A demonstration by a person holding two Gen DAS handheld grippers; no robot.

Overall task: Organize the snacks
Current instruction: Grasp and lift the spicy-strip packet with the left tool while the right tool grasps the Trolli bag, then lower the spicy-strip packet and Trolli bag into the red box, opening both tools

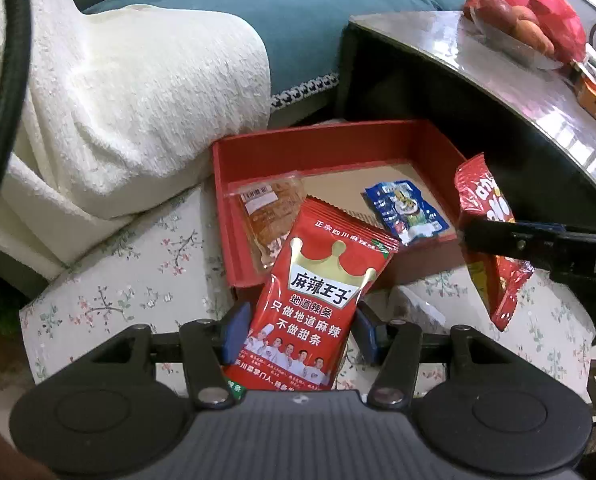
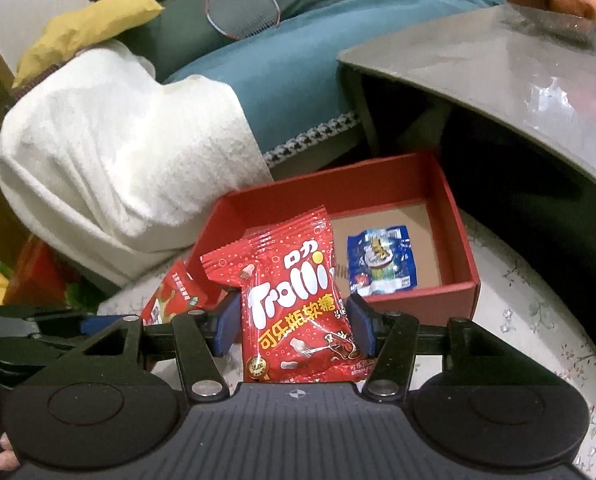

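My left gripper [image 1: 298,330] is shut on a red spicy-strip packet [image 1: 322,292] and holds it over the near edge of the red box [image 1: 338,144]. My right gripper [image 2: 291,322] is shut on a red Trolli gummy bag [image 2: 289,300], just in front of the red box [image 2: 464,248]; the same bag shows in the left wrist view [image 1: 486,224] at the right. Inside the box lie a blue snack packet [image 1: 406,210], also in the right wrist view [image 2: 380,260], and a clear packet of brown snack [image 1: 269,212].
The box sits on a floral cloth [image 1: 137,272]. A white blanket [image 1: 129,92] lies on a teal sofa [image 1: 298,12] behind. A glass table [image 1: 498,64] with a fruit bowl [image 1: 518,28] stands at the right. A racket [image 2: 241,8] rests on the sofa.
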